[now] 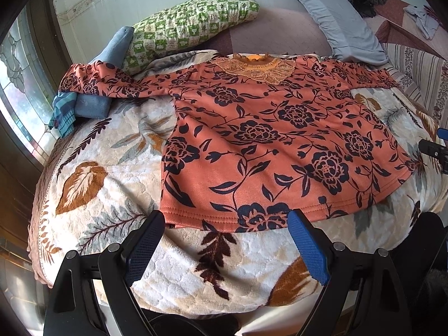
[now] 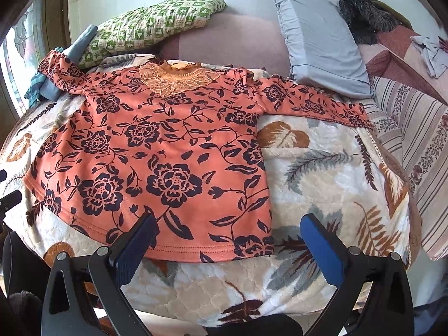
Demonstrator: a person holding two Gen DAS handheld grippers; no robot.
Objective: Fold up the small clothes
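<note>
An orange long-sleeved top (image 1: pixel 260 137) (image 2: pixel 156 151) with a dark floral print and a lace collar lies spread flat, front up, on a leaf-patterned blanket (image 1: pixel 112 173) (image 2: pixel 322 168), both sleeves stretched out sideways. My left gripper (image 1: pixel 225 218) hovers open just before the hem's near left part, with nothing between its fingers. My right gripper (image 2: pixel 228 221) is open too, near the hem's right corner, its left finger (image 2: pixel 137 243) over the cloth edge. The other gripper's tip peeks in at the right edge (image 1: pixel 434 147) of the left wrist view.
A green checked pillow (image 1: pixel 190 22) (image 2: pixel 151 25) and a grey-blue pillow (image 1: pixel 336 16) (image 2: pixel 316 36) lie behind the top. Folded blue cloth (image 1: pixel 89 100) sits under the left sleeve. A striped bedsheet (image 2: pixel 414 145) lies to the right, a window (image 1: pixel 16 70) to the left.
</note>
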